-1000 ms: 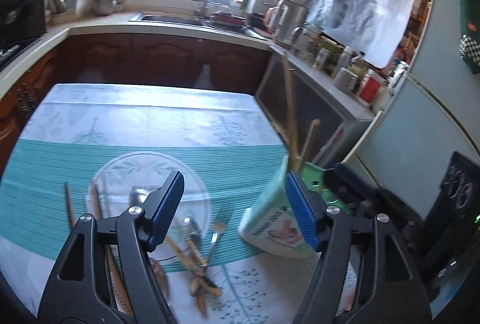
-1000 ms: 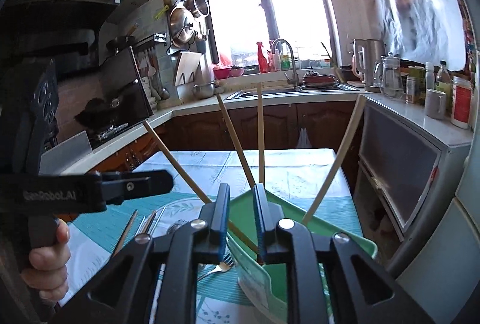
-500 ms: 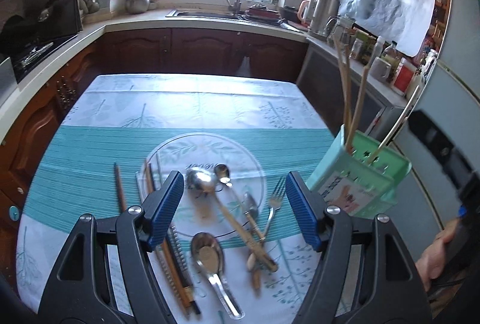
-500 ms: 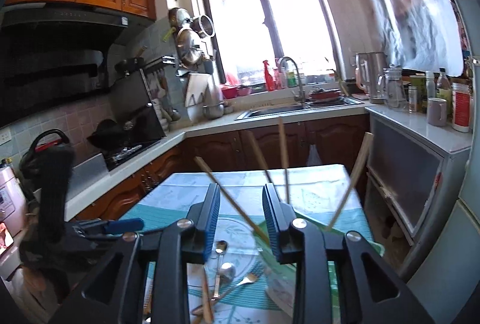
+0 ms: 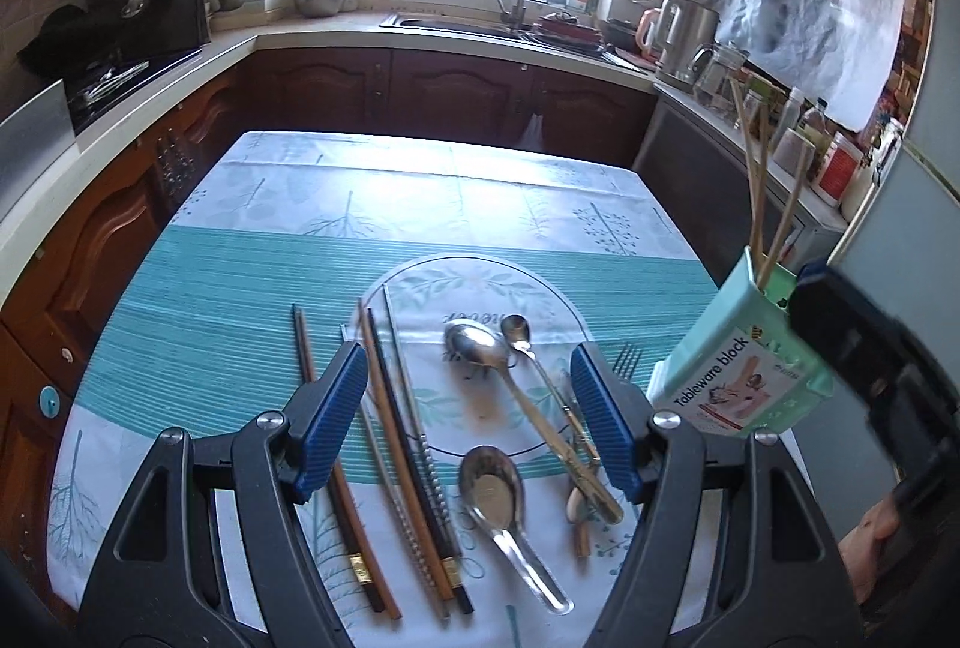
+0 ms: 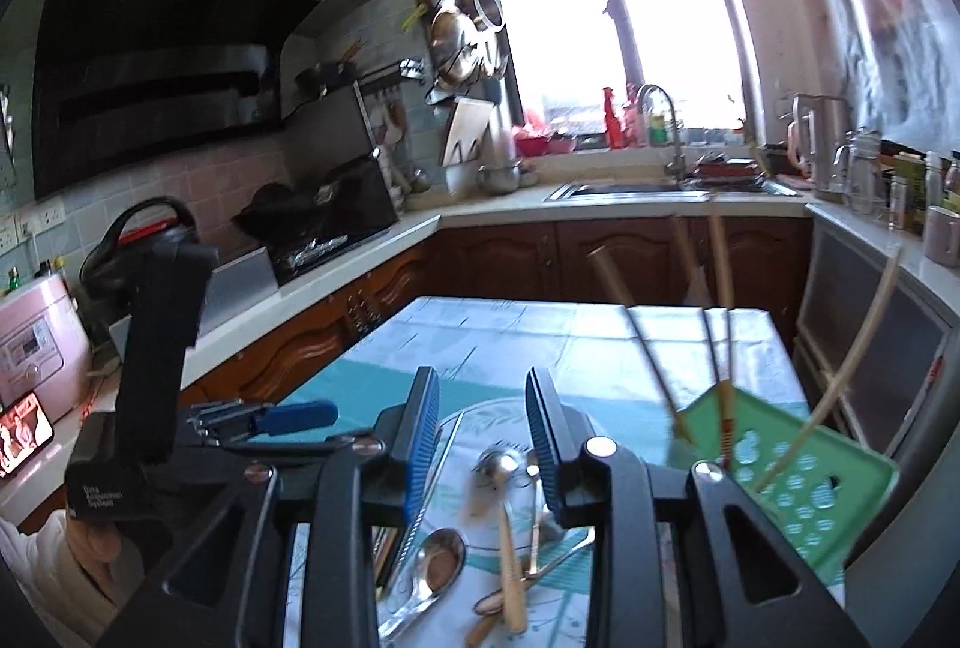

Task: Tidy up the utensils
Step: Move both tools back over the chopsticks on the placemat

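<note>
The table (image 5: 252, 288) has swung into full view under the left gripper (image 5: 468, 423), which a second ago looked at its far edge. The green tableware block (image 5: 741, 366), then tilted against the right gripper (image 6: 483, 447), now stands free at the table's right side with four chopsticks (image 5: 757, 180) in it. Both grippers hold nothing: left jaws wide apart, right jaws parted a little. Loose spoons (image 5: 486, 348), a fork (image 5: 624, 363) and flat chopsticks (image 5: 384, 408) lie near, so one batch seems stowed and these likely come next
</note>
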